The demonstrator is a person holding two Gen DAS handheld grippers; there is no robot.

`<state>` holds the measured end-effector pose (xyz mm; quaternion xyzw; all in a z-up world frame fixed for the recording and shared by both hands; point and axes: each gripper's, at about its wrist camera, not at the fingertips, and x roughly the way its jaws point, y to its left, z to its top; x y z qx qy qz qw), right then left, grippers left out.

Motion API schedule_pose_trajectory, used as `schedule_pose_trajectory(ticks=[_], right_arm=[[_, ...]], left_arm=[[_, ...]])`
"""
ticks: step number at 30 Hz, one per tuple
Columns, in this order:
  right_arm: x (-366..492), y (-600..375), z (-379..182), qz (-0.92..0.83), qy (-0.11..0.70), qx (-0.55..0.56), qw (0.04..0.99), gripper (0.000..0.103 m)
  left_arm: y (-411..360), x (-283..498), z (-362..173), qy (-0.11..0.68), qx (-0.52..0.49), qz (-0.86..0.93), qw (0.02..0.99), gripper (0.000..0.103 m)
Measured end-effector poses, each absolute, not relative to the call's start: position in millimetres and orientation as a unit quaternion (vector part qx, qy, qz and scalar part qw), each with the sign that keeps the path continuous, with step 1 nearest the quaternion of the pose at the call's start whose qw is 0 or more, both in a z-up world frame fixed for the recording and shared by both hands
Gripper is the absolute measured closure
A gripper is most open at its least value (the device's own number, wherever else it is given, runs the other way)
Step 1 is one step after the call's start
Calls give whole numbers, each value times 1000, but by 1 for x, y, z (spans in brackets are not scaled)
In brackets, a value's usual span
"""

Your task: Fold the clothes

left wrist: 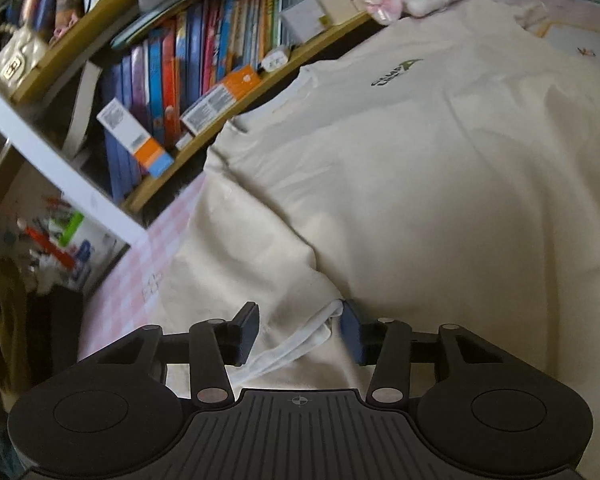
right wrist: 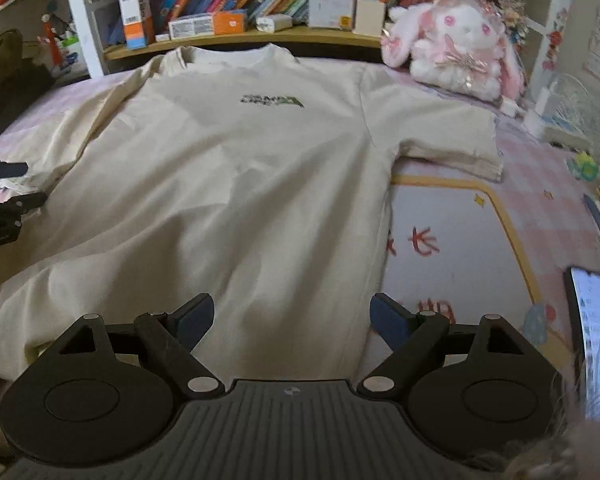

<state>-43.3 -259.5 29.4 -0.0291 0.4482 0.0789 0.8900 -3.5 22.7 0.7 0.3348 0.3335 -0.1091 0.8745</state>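
Note:
A cream T-shirt [right wrist: 240, 168] with a small dark and green chest logo [right wrist: 271, 101] lies spread flat, front up, on a pink checked bed cover [right wrist: 540, 184]. It also shows in the left wrist view [left wrist: 420, 168]. My left gripper [left wrist: 298, 330] is open, its pads either side of the hem of the shirt's left sleeve [left wrist: 292, 348]. It also shows at the left edge of the right wrist view [right wrist: 18, 184]. My right gripper [right wrist: 292, 320] is open over the shirt's bottom hem, holding nothing.
A low bookshelf [right wrist: 240, 36] full of books and boxes runs along the far edge. A pink and white plush rabbit [right wrist: 456, 48] sits at the back right. A lit phone [right wrist: 594, 340] lies at the right. A printed mat [right wrist: 452, 248] lies beside the shirt.

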Motion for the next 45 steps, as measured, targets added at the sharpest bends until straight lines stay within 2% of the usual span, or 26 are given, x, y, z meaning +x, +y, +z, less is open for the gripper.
schedule_pose_trajectory(ticks=[1, 3, 4, 5, 11, 14, 22, 39, 40, 42, 44, 45], right_arm=[[-45, -258, 28, 74, 452, -27, 888, 19], [-49, -255, 25, 63, 461, -24, 885, 19], [-51, -253, 23, 59, 466, -22, 882, 20], [-53, -251, 21, 56, 471, -21, 880, 21], [-61, -247, 13, 29, 476, -9, 879, 21], [-62, -246, 13, 18, 476, -6, 879, 21], [-59, -249, 12, 2, 485, 1, 875, 19], [-55, -257, 10, -15, 493, 9, 870, 17], [-55, -258, 10, -14, 493, 9, 870, 17], [-54, -260, 9, -14, 493, 8, 870, 17], [-53, -261, 8, -13, 493, 7, 870, 17], [-53, -262, 8, -13, 493, 7, 870, 17]], left_arm=[[26, -2, 1, 332, 330, -115, 876, 58], [35, 2, 1, 338, 310, -130, 879, 77], [41, 5, 2, 342, 294, -136, 882, 92], [49, 8, 5, 345, 270, -135, 889, 100], [148, 47, 43, 340, 62, -88, 934, 100], [206, 78, 58, 330, 11, -40, 943, 101], [308, 147, 60, 347, -49, 66, 934, 101], [330, 175, 18, 389, -64, 111, 912, 100], [330, 175, 16, 393, -64, 111, 910, 100], [330, 176, 12, 404, -62, 111, 906, 91], [329, 172, 12, 406, -53, 116, 905, 89], [329, 168, 14, 400, -50, 118, 908, 85]])
